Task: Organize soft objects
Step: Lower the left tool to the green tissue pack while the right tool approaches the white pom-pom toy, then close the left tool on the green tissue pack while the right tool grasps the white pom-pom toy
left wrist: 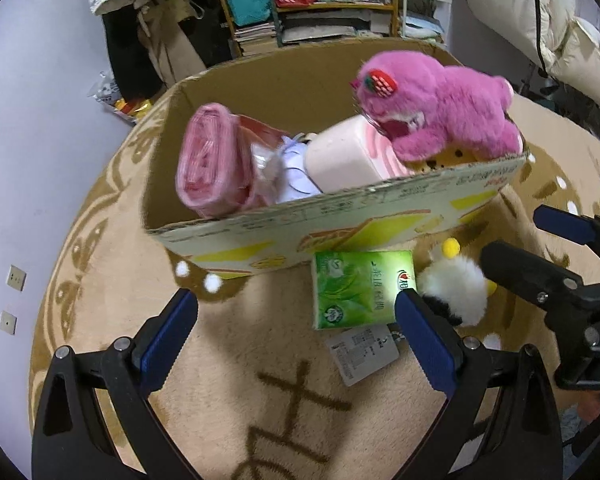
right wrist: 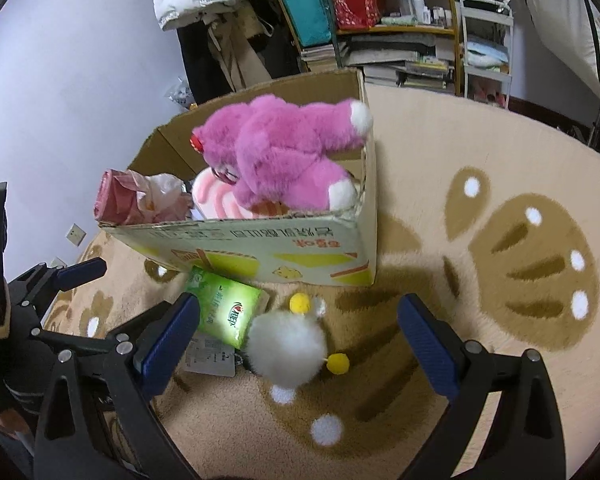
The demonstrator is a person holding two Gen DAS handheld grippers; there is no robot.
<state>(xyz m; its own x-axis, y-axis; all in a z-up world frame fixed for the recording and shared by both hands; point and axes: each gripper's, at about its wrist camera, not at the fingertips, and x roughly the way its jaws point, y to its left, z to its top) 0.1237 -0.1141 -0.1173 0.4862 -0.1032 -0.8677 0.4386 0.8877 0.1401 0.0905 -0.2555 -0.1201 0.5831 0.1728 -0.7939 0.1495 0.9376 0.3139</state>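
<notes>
A cardboard box (left wrist: 352, 216) (right wrist: 260, 244) stands on the rug. A pink plush bear (left wrist: 444, 108) (right wrist: 284, 152) lies on top of its contents, over a pink-and-white cushion (left wrist: 348, 156) (right wrist: 216, 196) and a pink rolled bag (left wrist: 212, 160) (right wrist: 120, 196). A green tissue pack (left wrist: 360, 288) (right wrist: 224, 308) lies on the rug in front of the box, with a white fluffy toy (left wrist: 456, 288) (right wrist: 288, 348) with yellow pom-poms beside it. My left gripper (left wrist: 296, 336) is open and empty, just short of the tissue pack. My right gripper (right wrist: 298, 340) is open, its jaws either side of the white toy.
A white paper tag (left wrist: 364, 352) (right wrist: 210, 360) lies by the tissue pack. The beige patterned rug (left wrist: 228, 380) (right wrist: 480, 184) covers the floor. Cluttered shelves (left wrist: 320, 4) (right wrist: 380, 20) and hanging coats stand behind the box. A purple wall (left wrist: 32, 120) is to the left.
</notes>
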